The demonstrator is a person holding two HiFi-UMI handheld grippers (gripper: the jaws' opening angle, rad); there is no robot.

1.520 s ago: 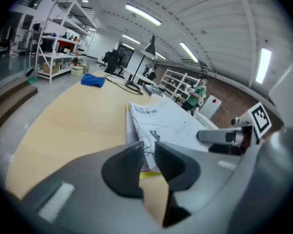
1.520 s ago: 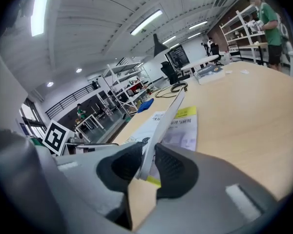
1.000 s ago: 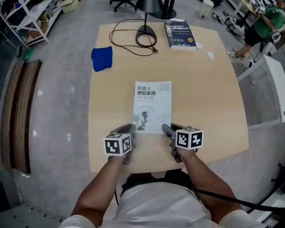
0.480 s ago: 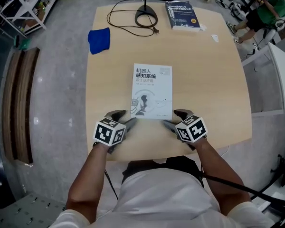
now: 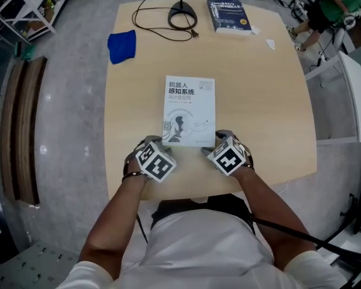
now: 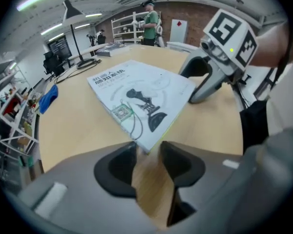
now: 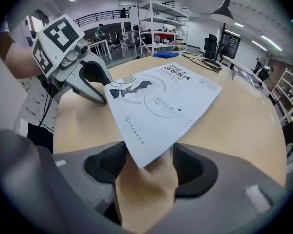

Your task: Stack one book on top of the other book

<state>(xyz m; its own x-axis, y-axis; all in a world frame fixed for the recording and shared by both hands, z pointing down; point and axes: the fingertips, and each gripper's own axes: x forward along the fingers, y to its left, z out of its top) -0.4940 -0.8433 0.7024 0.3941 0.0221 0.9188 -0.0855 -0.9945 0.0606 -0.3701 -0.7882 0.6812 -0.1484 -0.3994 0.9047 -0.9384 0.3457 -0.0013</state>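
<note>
A white book (image 5: 189, 110) lies flat in the middle of the wooden table (image 5: 271, 113). A dark blue book (image 5: 229, 15) lies at the far edge. My left gripper (image 5: 158, 143) points steeply down at the white book's near left corner. In the left gripper view that white book's (image 6: 136, 94) corner sits between the left gripper's (image 6: 147, 155) jaws, which have just been opening and do not press it. My right gripper (image 5: 209, 144) is at the near right corner. The right gripper's (image 7: 149, 162) jaws have also just been opening, with the white book's (image 7: 161, 104) corner loose between them.
A black lamp base with its coiled cord (image 5: 182, 21) and a blue cloth (image 5: 121, 45) lie at the table's far left. A small white scrap (image 5: 269, 43) is at the far right. Shelves (image 5: 24, 5) stand left; a person in green (image 5: 325, 11) is far right.
Both grippers have rolled, tipped downward and closed in on the white book's near corners. Their jaws have opened wider, and the book's corners now sit between them.
</note>
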